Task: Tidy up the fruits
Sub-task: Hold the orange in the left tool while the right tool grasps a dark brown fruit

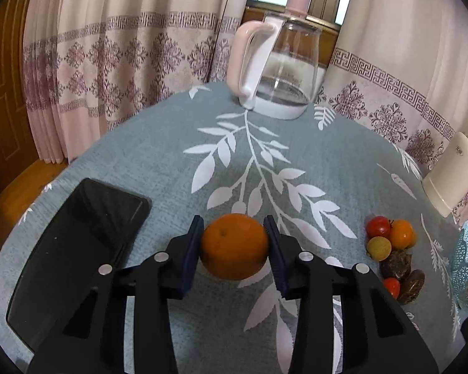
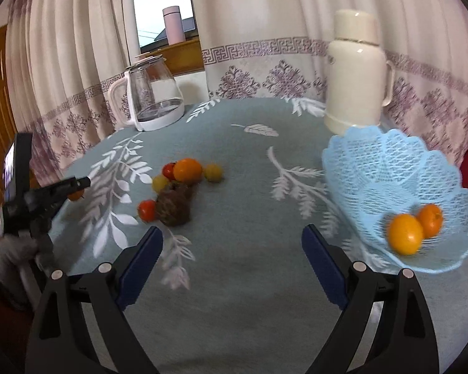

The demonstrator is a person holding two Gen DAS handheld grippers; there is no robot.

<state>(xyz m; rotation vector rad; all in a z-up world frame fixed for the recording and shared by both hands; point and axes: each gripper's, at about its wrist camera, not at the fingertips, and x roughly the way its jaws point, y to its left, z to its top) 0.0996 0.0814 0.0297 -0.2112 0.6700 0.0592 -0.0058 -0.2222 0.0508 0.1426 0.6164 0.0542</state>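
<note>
Large orange (image 1: 234,246) is sitting clamped between blue pads. Small mixed fruits (image 2: 177,187) are lying clustered mid-table. Two oranges (image 2: 415,230) are resting in the blue basket (image 2: 390,168).

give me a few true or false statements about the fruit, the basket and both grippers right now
1. The left gripper is closed on an orange. True.
2. The right gripper holds a tomato. False: it is open and holds nothing.
3. The blue basket holds two orange fruits. True.
4. The basket stands beside the glass kettle. False: it is in front of the cream thermos.
5. A pile of small fruits lies on the tablecloth. True.
</note>
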